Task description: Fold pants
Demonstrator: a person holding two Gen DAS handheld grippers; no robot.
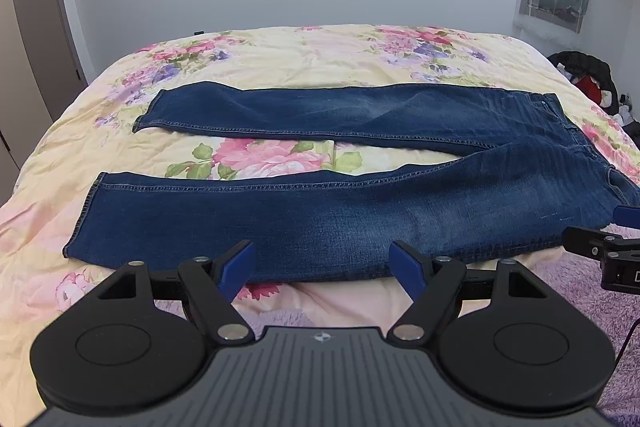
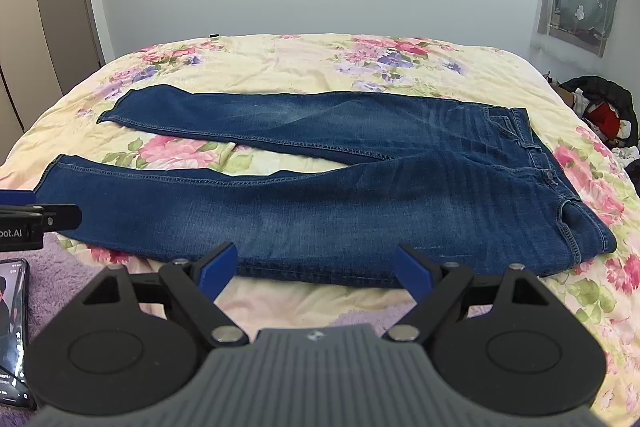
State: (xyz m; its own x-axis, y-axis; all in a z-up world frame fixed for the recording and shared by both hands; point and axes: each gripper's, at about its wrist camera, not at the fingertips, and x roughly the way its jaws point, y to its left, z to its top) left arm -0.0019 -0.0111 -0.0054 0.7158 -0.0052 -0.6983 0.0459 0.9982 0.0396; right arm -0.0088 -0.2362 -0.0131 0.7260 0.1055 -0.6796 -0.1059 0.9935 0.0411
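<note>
left gripper (image 1: 322, 269): jaws spread wide, nothing between them, poised at the near leg's edge, likely to pinch it
right gripper (image 2: 316, 269): equally wide, empty, nearer the waistband
pants (image 2: 320, 203): dark stretch denim, flat on the bed, legs splayed, waist right
bed (image 1: 320, 51): soft floral quilt

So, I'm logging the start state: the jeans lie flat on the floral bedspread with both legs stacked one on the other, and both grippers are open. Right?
Not quite. The jeans lie flat on the floral bedspread, but the legs are spread apart with bedspread showing between them, as the left wrist view shows. The left gripper and right gripper are open.
</note>
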